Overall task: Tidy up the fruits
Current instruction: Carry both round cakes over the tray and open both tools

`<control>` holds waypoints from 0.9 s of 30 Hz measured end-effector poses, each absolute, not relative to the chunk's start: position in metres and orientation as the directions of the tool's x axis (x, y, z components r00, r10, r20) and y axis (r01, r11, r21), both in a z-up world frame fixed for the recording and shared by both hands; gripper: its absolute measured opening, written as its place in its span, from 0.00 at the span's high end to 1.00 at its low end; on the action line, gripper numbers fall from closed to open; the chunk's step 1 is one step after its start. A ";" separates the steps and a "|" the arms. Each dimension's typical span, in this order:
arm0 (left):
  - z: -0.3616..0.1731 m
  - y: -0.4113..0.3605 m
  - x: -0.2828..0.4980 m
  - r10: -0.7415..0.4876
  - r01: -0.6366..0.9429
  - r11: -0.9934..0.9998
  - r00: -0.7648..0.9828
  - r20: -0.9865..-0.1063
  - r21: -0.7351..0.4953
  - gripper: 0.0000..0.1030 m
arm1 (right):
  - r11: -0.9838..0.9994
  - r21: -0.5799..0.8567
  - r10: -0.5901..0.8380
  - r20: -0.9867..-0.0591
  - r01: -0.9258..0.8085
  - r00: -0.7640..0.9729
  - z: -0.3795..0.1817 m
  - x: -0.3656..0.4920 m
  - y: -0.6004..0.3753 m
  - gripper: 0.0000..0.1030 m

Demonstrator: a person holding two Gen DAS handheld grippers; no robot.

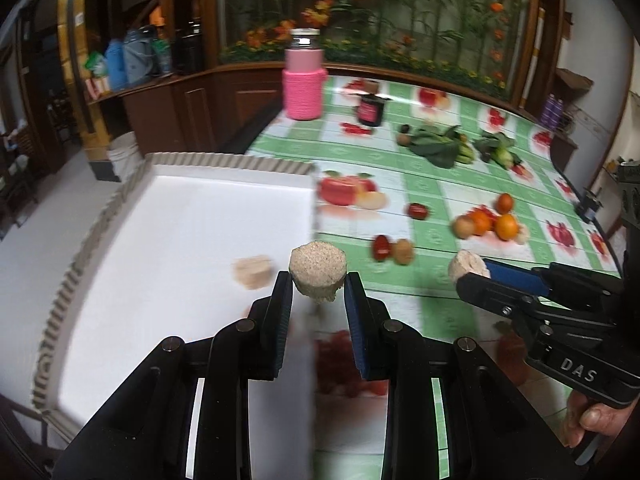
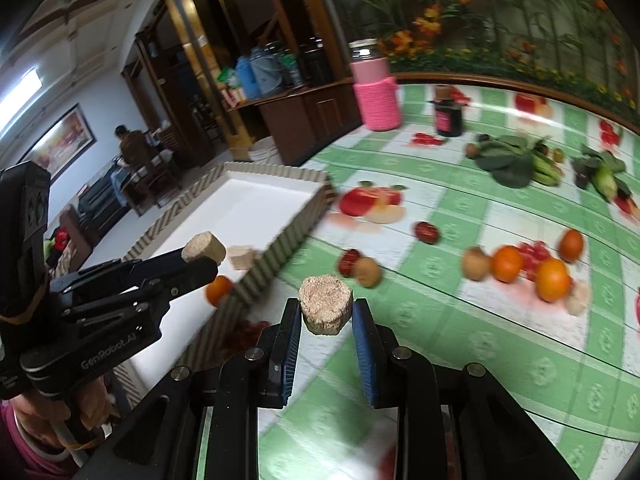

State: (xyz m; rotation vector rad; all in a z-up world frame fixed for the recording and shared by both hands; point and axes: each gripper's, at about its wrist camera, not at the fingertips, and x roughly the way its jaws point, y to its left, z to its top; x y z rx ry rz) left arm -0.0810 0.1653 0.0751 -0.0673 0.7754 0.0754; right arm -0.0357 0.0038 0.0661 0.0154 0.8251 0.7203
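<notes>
A beige chunk (image 1: 318, 276) is clamped between the jaws of the left gripper (image 1: 318, 292), above the right edge of the white tray (image 1: 160, 240). A second chunk (image 2: 326, 310) is pinched between the jaws of the right gripper (image 2: 326, 320), above the green checked tabletop (image 2: 460, 340) just beside the tray (image 2: 256, 208). In the left wrist view the right gripper (image 1: 474, 274) is seen from the side with its chunk (image 1: 466, 266) at the tip, and one more chunk (image 1: 252, 272) lies inside the tray. Only the right wrist view shows an orange (image 2: 218, 290) in the tray, partly hidden behind the left gripper (image 2: 200, 260) and its chunk (image 2: 204, 246), and a seated person (image 2: 134, 148) in the room beyond. Loose fruit is spread toward the right edge of the tabletop: oranges (image 1: 506, 226), a brown fruit (image 1: 402, 251) touching a red one (image 1: 381, 246). Leafy greens (image 1: 436, 144), a dark jar (image 1: 370, 109) and a pink bottle (image 1: 304, 76) stand toward the far edge.
</notes>
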 end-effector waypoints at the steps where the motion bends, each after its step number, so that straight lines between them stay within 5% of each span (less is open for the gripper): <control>1: 0.075 0.171 -0.083 0.057 -0.106 0.994 0.712 -0.700 -0.026 0.75 | 0.758 0.283 0.597 -0.663 -0.587 0.451 0.066 -0.037 0.009 0.75; 27: 0.051 0.271 -0.100 0.178 -0.312 0.949 0.647 -0.741 -0.045 0.75 | 0.583 0.248 0.631 -0.737 -0.773 0.240 0.042 -0.058 0.143 0.75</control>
